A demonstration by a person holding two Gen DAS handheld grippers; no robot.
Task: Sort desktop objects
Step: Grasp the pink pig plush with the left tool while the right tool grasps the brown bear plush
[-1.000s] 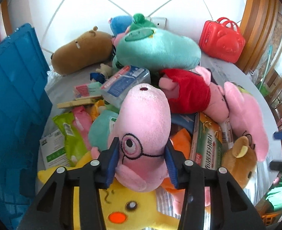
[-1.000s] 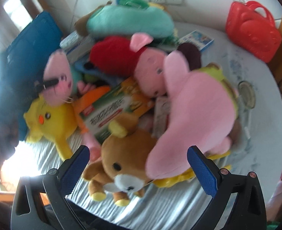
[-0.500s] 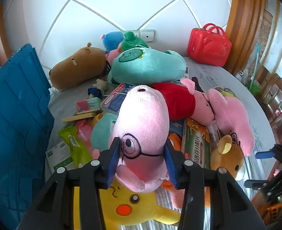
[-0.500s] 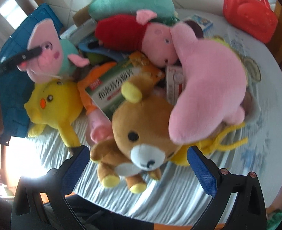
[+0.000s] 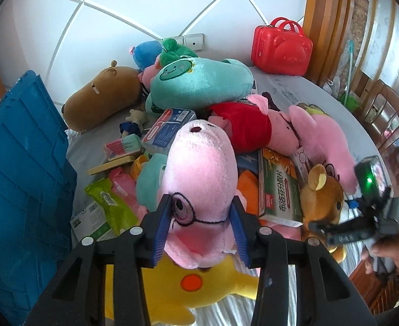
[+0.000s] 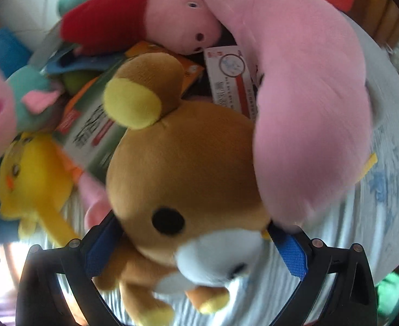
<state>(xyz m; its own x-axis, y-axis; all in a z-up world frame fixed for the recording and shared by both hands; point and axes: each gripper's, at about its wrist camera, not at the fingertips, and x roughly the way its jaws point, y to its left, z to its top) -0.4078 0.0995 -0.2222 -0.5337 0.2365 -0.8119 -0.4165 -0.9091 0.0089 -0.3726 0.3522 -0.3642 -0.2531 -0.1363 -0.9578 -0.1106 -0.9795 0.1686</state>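
My left gripper [image 5: 200, 228] is shut on the head of a pink pig plush with glasses [image 5: 202, 174] and holds it above a pile of toys and boxes. My right gripper [image 6: 194, 247] is open, its blue pads on either side of the head of a brown bear plush [image 6: 188, 168] at the table's front edge. The bear also shows in the left wrist view [image 5: 321, 195], with the right gripper [image 5: 362, 217] just beside it. A yellow plush [image 5: 199, 285] lies under the pig.
A blue crate [image 5: 23, 176] stands at the left. A teal plush [image 5: 199, 84], a brown capybara plush [image 5: 101, 97], a red-dressed pig [image 5: 248, 127], a large pink plush [image 6: 308, 95], a green box [image 5: 278, 187] and snack packets crowd the table. A red case [image 5: 281, 46] stands at the back.
My left gripper has lifted the pig plush up and back from the pile. My right gripper has moved in close around the brown bear's head.
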